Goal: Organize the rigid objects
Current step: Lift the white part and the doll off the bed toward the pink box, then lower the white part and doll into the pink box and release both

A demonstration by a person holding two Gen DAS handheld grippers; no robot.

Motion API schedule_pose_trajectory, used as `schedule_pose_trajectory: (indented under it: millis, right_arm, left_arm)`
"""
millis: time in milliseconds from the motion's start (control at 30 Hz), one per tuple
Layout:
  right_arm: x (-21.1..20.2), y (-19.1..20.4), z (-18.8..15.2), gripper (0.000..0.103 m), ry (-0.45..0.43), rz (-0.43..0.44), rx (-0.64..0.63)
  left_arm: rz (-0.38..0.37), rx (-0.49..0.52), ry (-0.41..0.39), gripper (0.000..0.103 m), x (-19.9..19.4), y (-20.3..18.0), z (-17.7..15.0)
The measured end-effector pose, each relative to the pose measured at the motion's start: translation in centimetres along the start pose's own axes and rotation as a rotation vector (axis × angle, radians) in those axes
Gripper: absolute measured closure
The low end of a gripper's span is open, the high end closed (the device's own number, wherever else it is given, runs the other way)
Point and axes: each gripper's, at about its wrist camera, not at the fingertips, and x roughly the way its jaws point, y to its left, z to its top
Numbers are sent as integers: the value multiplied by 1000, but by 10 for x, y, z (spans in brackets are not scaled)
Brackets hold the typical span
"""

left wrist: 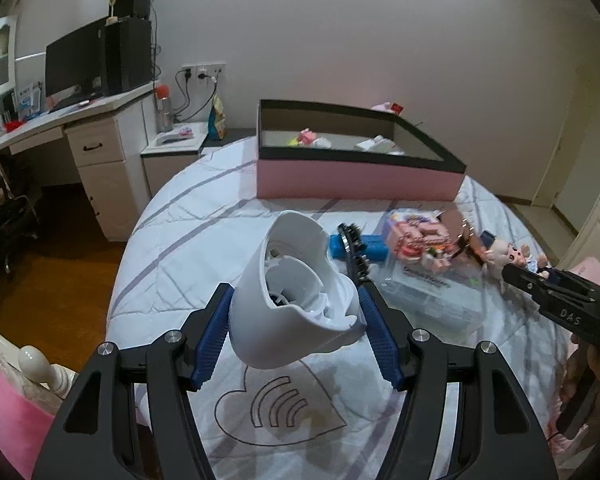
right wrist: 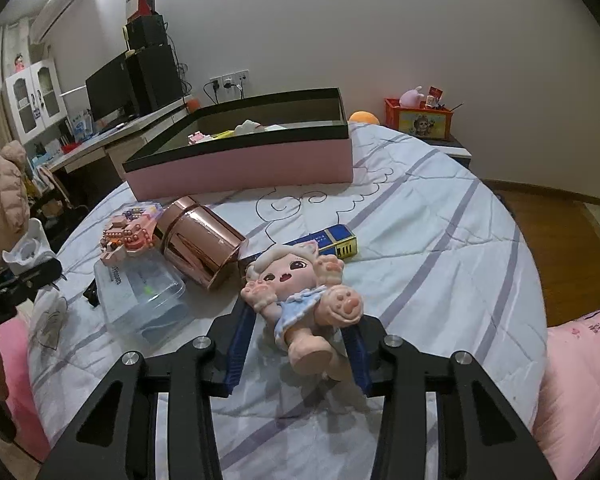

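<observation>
A white quilt [right wrist: 440, 216] with grey stripes covers the bed and carries everything. At its far side stands a long pink box [left wrist: 356, 178] with a black rim, open on top, with a few small toys lying inside.

Nearer, a clear plastic tub [right wrist: 144, 300] lies on the quilt, and a pink brick model [right wrist: 130, 236] rests on its far end. Just beside it a rose-gold tin [right wrist: 198, 240] lies on its side. A blue and gold pack [right wrist: 332, 242] lies flat beyond the doll, and a black brush [left wrist: 356, 254] leans over a blue bar [left wrist: 358, 246] in the left wrist view.

The left gripper [left wrist: 296, 300] is clamped on a broken white shell [left wrist: 296, 284], both blue pads pressing its sides, the shell lifted clear of the quilt.

The right gripper [right wrist: 300, 320] has its fingers around the doll [right wrist: 296, 292], a pale figure in a blue dress lying on its back; the right pad meets its leg, the left stands close by its side, and whether the grip is firm I cannot tell
</observation>
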Motion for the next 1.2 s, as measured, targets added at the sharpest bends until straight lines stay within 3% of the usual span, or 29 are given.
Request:
schedule_pose_trajectory:
  millis: [300,633,967,1200]
  right_arm:
    - [-23,10,4,60,-74,21,-7]
    - [-77,43,38,60,-285,-15,-28]
    - [-117,85,69,60,-420,22,-85]
    - [-127,92,74,60,-459,18,-102]
  left_arm:
    - [-21,14,-47,38,-21,-13,8]
    - [-25,18,-188,38,-55,-43,39]
    - [59,54,-346,38,-97,-67,68]
    - [71,74,-389,38,-110,-74,74]
